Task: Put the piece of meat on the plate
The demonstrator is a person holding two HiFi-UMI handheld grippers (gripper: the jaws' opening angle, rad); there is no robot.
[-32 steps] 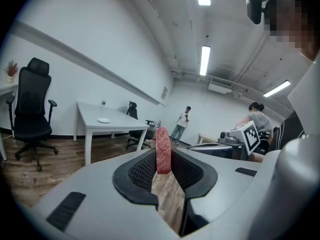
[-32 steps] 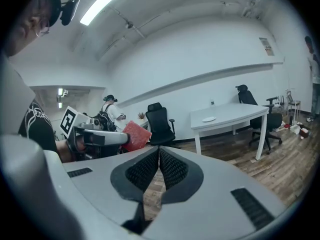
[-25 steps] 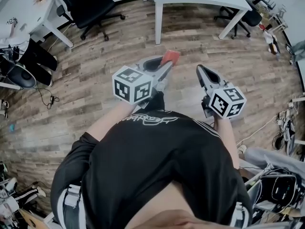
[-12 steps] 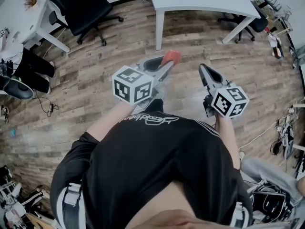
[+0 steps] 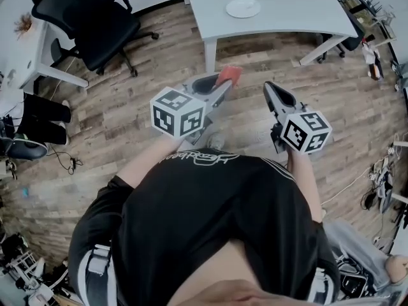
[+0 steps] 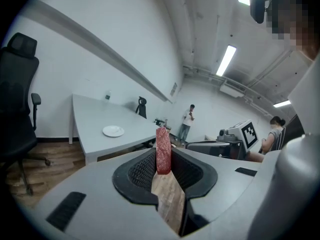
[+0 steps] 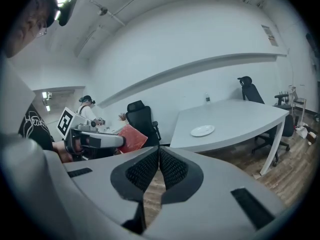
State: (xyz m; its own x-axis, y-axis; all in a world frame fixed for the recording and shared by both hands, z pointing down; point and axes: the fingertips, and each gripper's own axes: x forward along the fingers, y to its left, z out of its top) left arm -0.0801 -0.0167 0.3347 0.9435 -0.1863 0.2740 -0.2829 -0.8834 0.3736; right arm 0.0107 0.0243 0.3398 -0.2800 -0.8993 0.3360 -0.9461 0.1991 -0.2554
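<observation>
A: Grip status?

B: Left tool (image 5: pixel 221 85) is clamped on the piece of meat (image 6: pixel 163 150). The slab stands upright, pinched at its lower end only, most of it clear above the tips. Right tool (image 7: pixel 159 159) is clenched on nothing, carried at 3 o'clock of the left.

A: Target?

B: Plate (image 5: pixel 243 7) at 12 o'clock on the counter (image 5: pixel 293 8), well apart from both tools. The meat is over the floor (image 5: pixel 121 101), not over the counter.

A: Risks?

B: One: shallow bite. A jolt in the carry could let the slab slide out onto the planks. Two: the counter's near edge lies between tool and plate, so a low approach could knock the meat against it. Three: the plate looks light and sits alone, and a sideways drag on set-down may push it. Released too high, the meat may bounce off the rim.

A: Surface, room?

B: Counter pale, smooth, bare but for the plate. Wood-plank floor. Black office chair (image 5: pixel 95 18) at 10 o'clock, cables (image 5: pixel 64 164) at 9. Open office, strip lights (image 6: pixel 226 59) overhead.
</observation>
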